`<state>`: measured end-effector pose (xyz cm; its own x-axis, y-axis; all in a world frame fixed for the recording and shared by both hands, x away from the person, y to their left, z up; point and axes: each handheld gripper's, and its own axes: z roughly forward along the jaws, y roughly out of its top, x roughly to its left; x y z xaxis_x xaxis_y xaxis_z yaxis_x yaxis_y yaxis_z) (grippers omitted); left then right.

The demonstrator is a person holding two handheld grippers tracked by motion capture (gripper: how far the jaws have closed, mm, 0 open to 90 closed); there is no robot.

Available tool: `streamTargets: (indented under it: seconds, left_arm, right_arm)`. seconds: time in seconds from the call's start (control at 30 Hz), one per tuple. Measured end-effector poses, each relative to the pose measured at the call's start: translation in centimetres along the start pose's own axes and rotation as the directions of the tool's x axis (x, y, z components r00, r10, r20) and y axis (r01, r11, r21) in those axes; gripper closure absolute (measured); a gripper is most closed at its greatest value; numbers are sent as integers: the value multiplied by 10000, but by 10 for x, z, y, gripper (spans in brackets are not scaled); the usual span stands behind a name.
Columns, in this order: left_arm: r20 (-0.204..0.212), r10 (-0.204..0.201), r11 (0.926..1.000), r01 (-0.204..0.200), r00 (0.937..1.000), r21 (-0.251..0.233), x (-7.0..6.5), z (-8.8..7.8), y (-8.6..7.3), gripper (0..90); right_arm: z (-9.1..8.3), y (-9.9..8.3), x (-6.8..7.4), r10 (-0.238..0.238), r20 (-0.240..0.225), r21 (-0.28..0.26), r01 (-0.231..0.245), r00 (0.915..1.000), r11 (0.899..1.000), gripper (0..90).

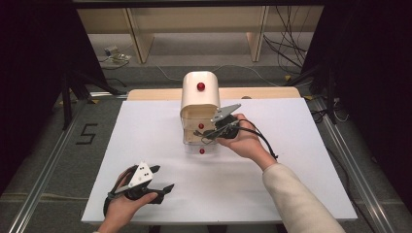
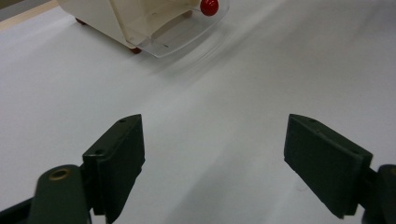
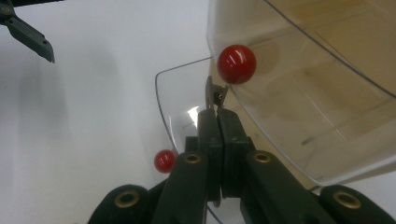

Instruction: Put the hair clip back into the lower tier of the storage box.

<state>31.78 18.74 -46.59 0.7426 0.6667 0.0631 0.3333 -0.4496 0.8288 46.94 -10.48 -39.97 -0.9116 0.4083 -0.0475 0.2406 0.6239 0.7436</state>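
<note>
The left claw (image 1: 163,190) rests wide open and empty on the white bench (image 1: 291,145), well apart from the cream bread box (image 1: 199,97). The right claw (image 3: 217,114) is pressed closed just beside the box's clear door (image 3: 299,93), below its red knob (image 3: 236,64); whether it pinches the small metal piece at its tips is hard to tell.

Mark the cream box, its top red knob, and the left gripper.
cream box (image 1: 199,90), high view, on its rounded cream top.
top red knob (image 1: 200,86), high view, centre of the ball.
left gripper (image 2: 215,163), left gripper view, midway between its two spread black fingers.
</note>
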Motion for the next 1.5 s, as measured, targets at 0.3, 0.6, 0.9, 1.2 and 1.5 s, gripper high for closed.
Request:
streamTargets:
  seconds: [0.3, 0.6, 0.9, 1.2, 1.5]
  left_arm:
    - [6, 20, 10000, -20, 10000, 3, 0, 0, 0, 204]
    - [12, 9, 10000, -9, 10000, 43, 0, 0, 0, 204]
    - [-3, -64, 10000, 64, 10000, 41, -1, 1, -1, 205]
    - [9, -141, 9999, 141, 9999, 42, 0, 1, -1, 206]
    - [34, -256, 9997, 256, 9997, 24, 0, 2, -2, 206]
  right_arm:
    - [6, -1, 0, -286, 225, -37, 286, 9993, 9996, 871]
    - [-5, -8, 2, 63, 488, -466, -41, 9988, 9989, 682]
    - [-30, -25, 2, 485, 900, -926, -401, 9948, 9949, 517]
    - [-50, -52, 6, 1065, 1101, -1374, -910, 9882, 9863, 378]
    - [-69, -81, 4, 1706, 1477, -1637, -1460, 9742, 9756, 318]
